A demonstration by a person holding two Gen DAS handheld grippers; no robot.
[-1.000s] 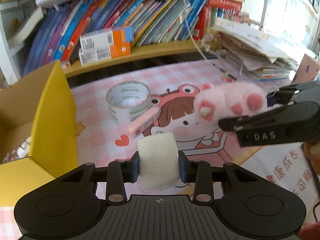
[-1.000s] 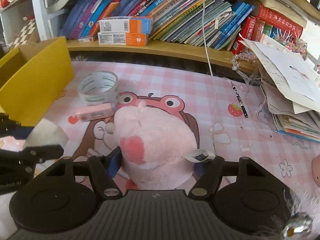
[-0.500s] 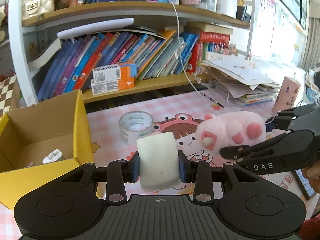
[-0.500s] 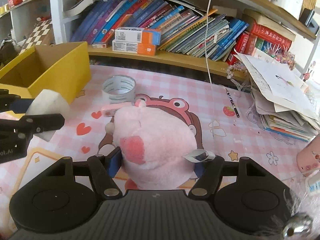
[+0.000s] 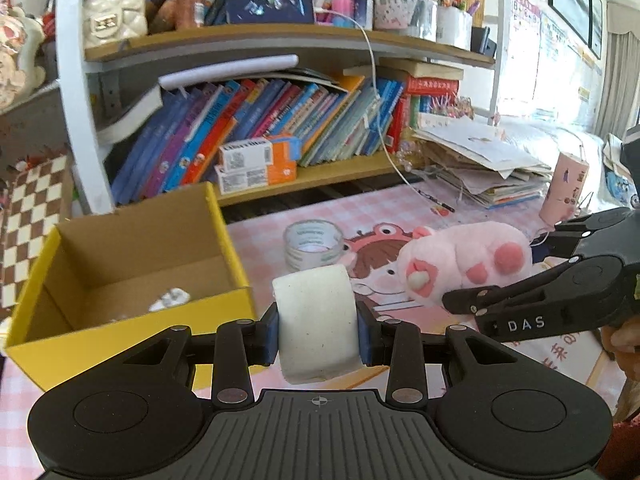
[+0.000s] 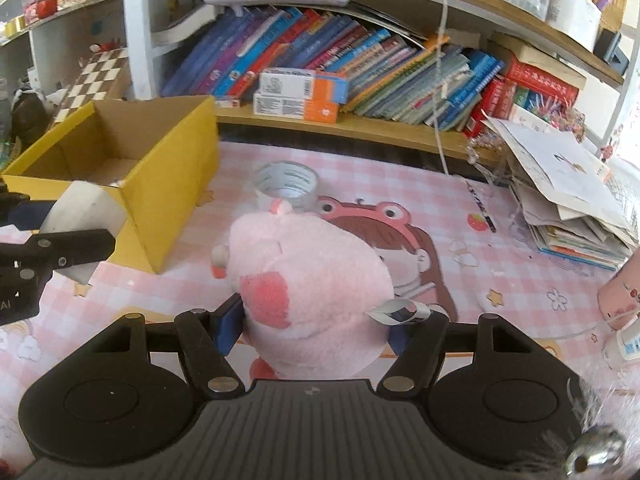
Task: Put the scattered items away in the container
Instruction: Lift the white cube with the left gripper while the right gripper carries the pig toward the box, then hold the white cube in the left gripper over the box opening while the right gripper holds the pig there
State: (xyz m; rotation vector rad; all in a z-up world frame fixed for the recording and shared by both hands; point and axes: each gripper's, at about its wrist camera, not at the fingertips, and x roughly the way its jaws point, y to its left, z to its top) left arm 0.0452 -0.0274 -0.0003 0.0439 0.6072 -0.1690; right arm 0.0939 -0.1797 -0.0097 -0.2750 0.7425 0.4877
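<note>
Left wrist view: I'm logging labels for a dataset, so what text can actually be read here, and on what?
"DAS": white letters on the side of the right gripper, which holds the pink plush toy.
Printing around the clear tape roll: too blurred to read.
Label on the white-and-orange boxes on the shelf: too blurred.
Book spines: too small.
Red characters on the desk mat: partly hidden, unreadable.

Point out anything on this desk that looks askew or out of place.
The clear tape roll lies loose on the pink checked mat, outside the yellow cardboard box. At the right, the stack of papers is splayed unevenly, sheets jutting past the edges.
</note>
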